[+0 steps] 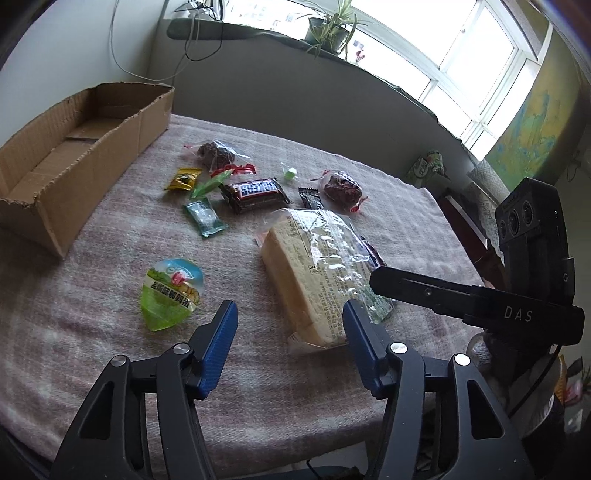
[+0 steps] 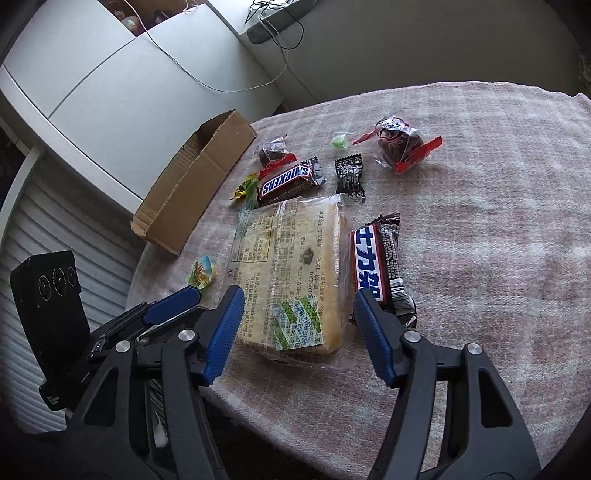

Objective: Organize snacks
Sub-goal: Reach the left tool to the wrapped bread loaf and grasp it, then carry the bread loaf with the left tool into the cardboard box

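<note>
A wrapped loaf of sliced bread (image 1: 306,266) (image 2: 288,266) lies on the blanket-covered table (image 1: 92,295). My left gripper (image 1: 290,310) hovers open over the loaf's near end, touching nothing. My right gripper (image 2: 300,295) is also open, its blue pads (image 2: 225,332) either side of the loaf's near end in the view but apart from it. Beyond lie a Snickers bar (image 1: 255,192) (image 2: 288,181), a second bar with Chinese lettering (image 2: 376,266), a green jelly cup (image 1: 171,291) (image 2: 202,275) and several small packets. An empty cardboard box (image 1: 74,147) (image 2: 195,177) sits far left.
Two clear bags of dark snacks (image 1: 218,151) (image 1: 341,186), a black packet (image 1: 310,197), a teal packet (image 1: 205,216) and a yellow one (image 1: 183,179) lie among the bars. A window sill with a plant (image 1: 332,26) runs behind. The table edge is near me.
</note>
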A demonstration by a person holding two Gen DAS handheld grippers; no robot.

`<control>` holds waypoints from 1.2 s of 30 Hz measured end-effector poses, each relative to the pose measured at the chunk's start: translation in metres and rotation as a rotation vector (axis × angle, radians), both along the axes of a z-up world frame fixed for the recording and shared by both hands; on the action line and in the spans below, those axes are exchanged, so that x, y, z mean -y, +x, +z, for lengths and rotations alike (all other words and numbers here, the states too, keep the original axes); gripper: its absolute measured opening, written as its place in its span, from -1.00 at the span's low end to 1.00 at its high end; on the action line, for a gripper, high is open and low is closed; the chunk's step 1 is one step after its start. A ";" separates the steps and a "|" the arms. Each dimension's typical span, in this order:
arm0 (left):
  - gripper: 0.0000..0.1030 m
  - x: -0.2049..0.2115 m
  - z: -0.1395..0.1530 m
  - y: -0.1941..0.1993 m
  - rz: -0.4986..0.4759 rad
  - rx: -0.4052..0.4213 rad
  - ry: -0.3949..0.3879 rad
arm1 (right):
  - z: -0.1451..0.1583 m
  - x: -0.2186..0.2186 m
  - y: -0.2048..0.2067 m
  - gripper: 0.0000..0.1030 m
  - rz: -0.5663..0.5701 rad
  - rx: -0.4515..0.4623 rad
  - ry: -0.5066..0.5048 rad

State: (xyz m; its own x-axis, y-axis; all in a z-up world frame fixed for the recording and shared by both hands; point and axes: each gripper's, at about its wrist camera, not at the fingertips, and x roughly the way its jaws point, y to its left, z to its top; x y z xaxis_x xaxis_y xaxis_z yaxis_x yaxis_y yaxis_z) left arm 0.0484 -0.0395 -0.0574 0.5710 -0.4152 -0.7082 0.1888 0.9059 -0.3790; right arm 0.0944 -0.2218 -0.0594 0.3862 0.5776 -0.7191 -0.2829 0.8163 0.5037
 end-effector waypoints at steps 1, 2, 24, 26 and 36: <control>0.08 0.001 -0.002 0.002 -0.009 -0.008 -0.009 | -0.002 -0.001 0.000 0.21 0.003 -0.006 0.000; 0.08 0.002 -0.003 0.002 -0.017 -0.014 -0.016 | -0.004 -0.002 0.002 0.21 0.006 -0.014 -0.004; -0.04 0.022 -0.001 0.008 -0.106 0.004 0.003 | -0.013 -0.017 0.015 0.08 0.042 -0.057 -0.018; -0.04 0.021 0.003 0.007 -0.102 0.021 0.014 | -0.010 -0.021 0.014 0.08 0.047 -0.045 -0.021; -0.04 -0.005 0.026 0.008 -0.062 0.099 0.020 | 0.023 -0.054 0.021 0.08 0.092 0.027 -0.042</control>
State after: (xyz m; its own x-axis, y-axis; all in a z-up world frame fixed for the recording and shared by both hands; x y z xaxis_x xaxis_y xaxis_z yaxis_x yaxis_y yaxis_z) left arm 0.0561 -0.0344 -0.0313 0.6123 -0.4379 -0.6582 0.2802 0.8987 -0.3373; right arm 0.1159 -0.1677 -0.0369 0.3523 0.5808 -0.7338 -0.3707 0.8066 0.4604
